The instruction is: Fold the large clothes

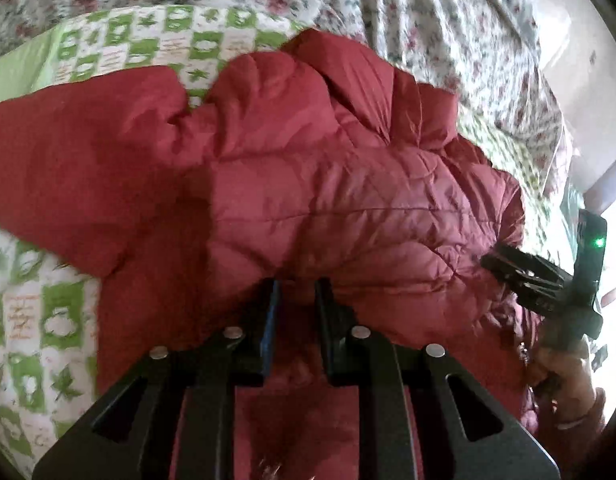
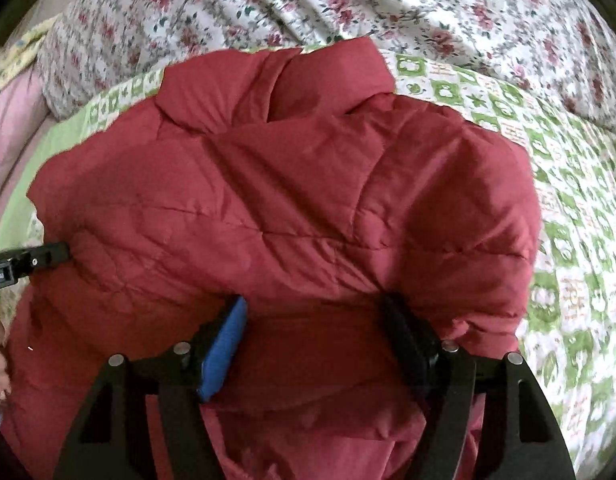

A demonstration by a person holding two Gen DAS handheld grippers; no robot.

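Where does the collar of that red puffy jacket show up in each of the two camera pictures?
Left wrist view: the jacket's collar sits top centre, leaning right.
Right wrist view: the collar sits top centre, standing up.
Shared landmark: the green-and-white quilt under the jacket.

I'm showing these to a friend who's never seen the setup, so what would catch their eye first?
The big puffy quilted red jacket fills the middle of both views, lying rumpled on a green-and-white patterned quilt. Behind that, a white bedsheet with pink roses spreads across the top. Near the bottom, the left gripper is pinched shut on a fold of the jacket, while the right gripper stands wide, with red fabric bulging between its jaws.
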